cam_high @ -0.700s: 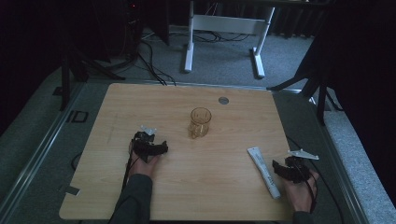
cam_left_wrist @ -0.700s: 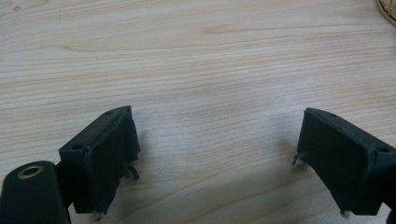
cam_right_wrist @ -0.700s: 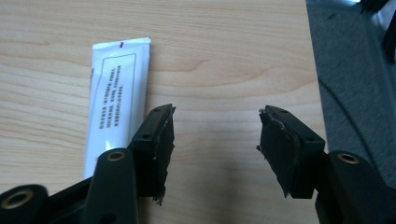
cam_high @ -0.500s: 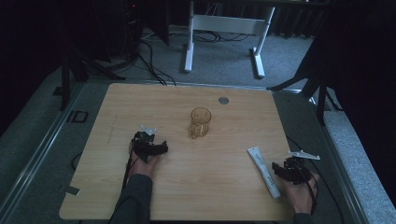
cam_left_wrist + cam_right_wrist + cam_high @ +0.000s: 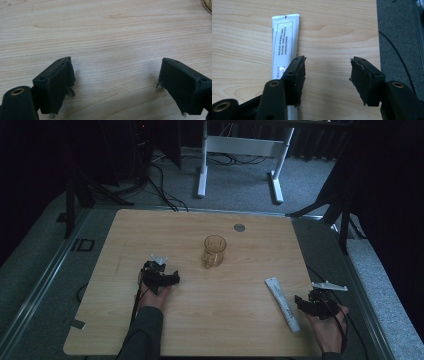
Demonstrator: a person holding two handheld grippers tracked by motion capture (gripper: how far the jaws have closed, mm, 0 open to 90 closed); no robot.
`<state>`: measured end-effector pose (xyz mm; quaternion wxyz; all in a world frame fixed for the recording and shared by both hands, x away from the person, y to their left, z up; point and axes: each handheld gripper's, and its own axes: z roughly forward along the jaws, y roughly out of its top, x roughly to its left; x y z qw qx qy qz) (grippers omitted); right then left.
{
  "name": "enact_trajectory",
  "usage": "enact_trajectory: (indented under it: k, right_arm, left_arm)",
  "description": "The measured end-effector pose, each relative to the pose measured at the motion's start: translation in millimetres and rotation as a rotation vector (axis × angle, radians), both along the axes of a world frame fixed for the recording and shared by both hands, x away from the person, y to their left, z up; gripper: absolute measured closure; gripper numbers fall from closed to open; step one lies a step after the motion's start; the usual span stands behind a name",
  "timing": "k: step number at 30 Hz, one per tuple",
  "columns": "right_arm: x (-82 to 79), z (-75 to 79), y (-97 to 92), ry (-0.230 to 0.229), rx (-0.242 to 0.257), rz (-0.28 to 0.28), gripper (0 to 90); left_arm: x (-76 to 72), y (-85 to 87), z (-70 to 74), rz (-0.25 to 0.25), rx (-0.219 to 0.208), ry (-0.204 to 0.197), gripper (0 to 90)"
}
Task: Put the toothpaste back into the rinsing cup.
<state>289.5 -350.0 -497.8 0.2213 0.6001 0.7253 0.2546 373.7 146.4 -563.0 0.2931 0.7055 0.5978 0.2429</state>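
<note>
A clear amber glass mug (image 5: 214, 251) stands upright near the middle of the wooden table (image 5: 240, 335). A white tube (image 5: 282, 304) with printed text lies flat at the front right. My left gripper (image 5: 167, 279) rests low on the table to the left of the mug, and its jaws stand open over bare wood (image 5: 115, 82). The mug's rim (image 5: 208, 5) peeks in at that view's top right corner. My right gripper (image 5: 304, 302) sits just right of the tube, open. In the right gripper view (image 5: 327, 80) the tube (image 5: 284, 47) lies beside and partly under the left jaw, outside the gap.
A small grey disc (image 5: 239, 227) is set into the table's far side. Grey carpet (image 5: 399, 32) borders the table's right edge, with a black cable (image 5: 397, 57) on it. A white desk frame (image 5: 240, 150) stands on the floor beyond the table.
</note>
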Motion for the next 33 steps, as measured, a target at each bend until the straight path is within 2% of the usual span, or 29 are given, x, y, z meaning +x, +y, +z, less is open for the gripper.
enact_trajectory:
  k: [8,11,16,20,33]
  right_arm:
    - [2.7,5.4,2.2,0.026,-0.019,0.01,45.0]
    - [3.7,7.4,5.0,0.038,0.0,0.041,44.9]
    - [5.3,9.8,11.3,0.054,0.001,0.072,45.3]
    - [7.9,11.6,18.2,0.071,-0.029,0.095,45.8]
    - [16.4,19.6,34.1,0.111,-0.08,0.143,46.4]
  left_arm:
    - [0.0,0.0,0.0,0.0,0.0,0.0,12.0]
    - [0.1,0.0,0.0,0.0,0.0,0.0,12.0]
    - [0.0,0.0,0.0,0.0,0.0,0.0,12.0]
    - [0.0,0.0,0.0,0.0,0.0,0.0,12.0]
    - [0.0,0.0,0.0,0.0,0.0,0.0,12.0]
